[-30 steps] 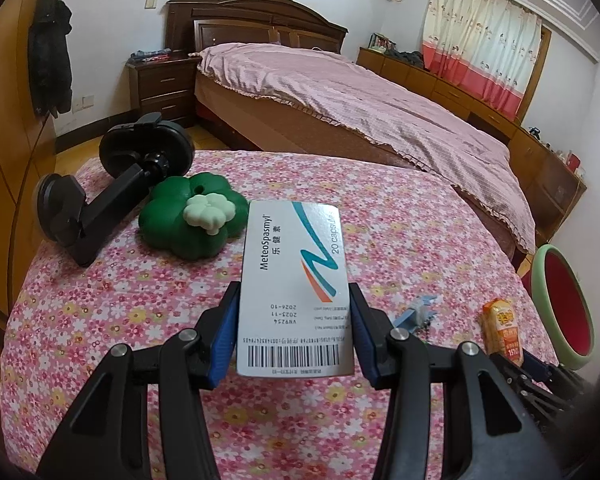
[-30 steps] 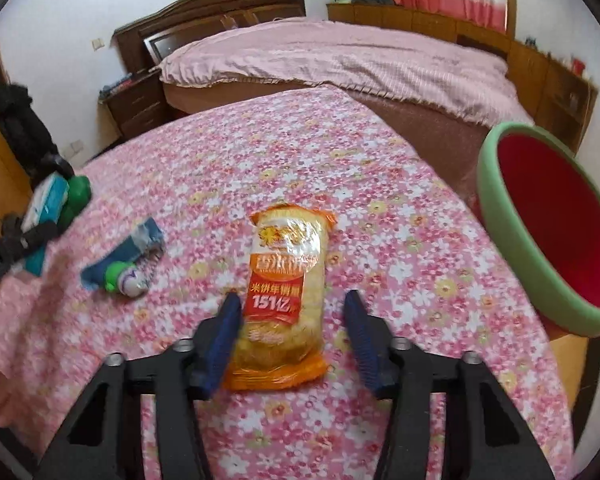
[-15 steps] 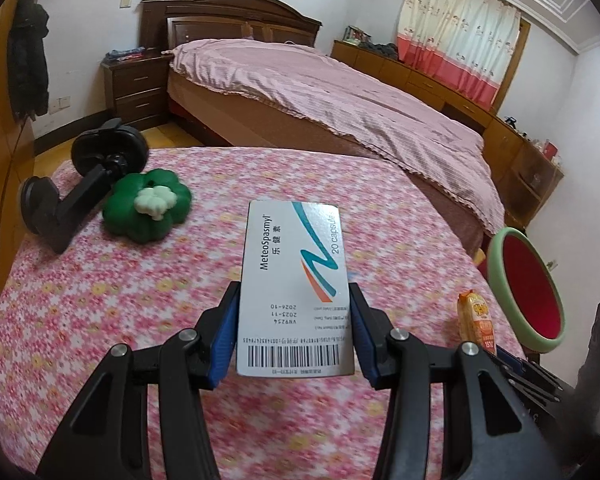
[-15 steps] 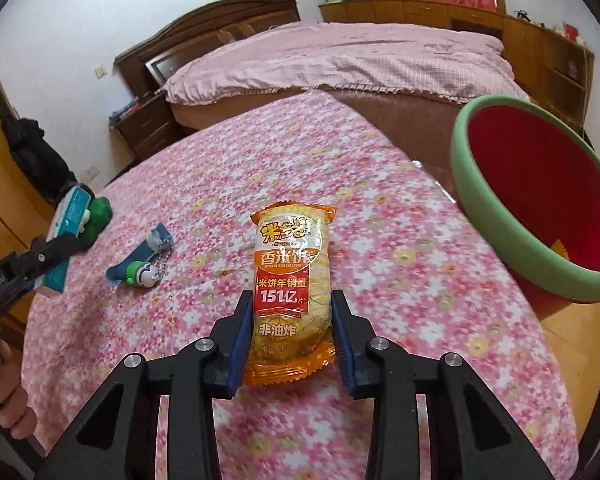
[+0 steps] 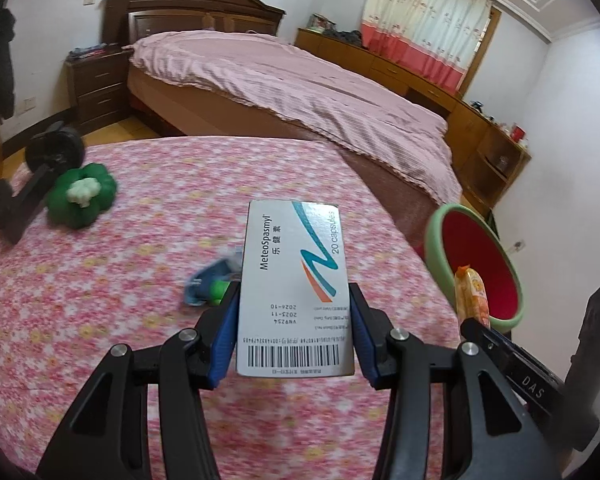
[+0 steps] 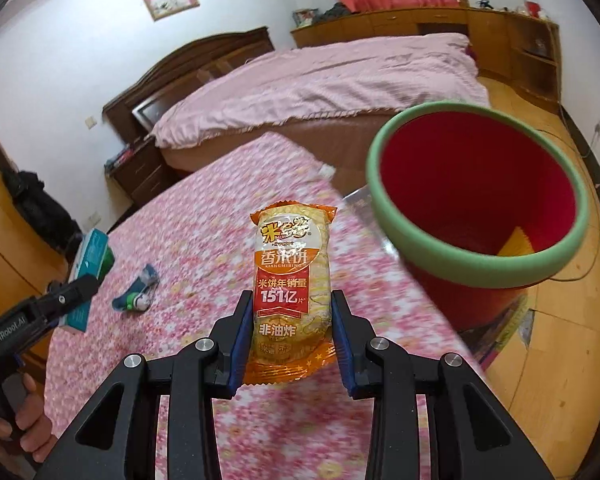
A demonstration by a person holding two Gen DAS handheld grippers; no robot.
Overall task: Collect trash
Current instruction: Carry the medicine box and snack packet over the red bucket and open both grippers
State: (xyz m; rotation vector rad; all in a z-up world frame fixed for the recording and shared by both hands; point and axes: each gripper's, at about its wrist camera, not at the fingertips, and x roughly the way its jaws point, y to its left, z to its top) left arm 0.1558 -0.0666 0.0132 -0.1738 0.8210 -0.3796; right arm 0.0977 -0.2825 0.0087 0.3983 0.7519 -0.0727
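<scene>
Beside the green-rimmed red bin (image 6: 480, 200), the right gripper (image 6: 291, 332), fingers clamping the orange rice-cracker packet (image 6: 290, 280), should clear the rim before releasing, while the left gripper (image 5: 294, 328), gripping the white capsule box (image 5: 296, 292), waits.

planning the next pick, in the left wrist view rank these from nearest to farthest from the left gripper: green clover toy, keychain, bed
1. keychain, on the table just left of the left gripper, whose jaws hold the pill box.
2. green clover toy, far left of the table.
3. bed, beyond the table.
</scene>
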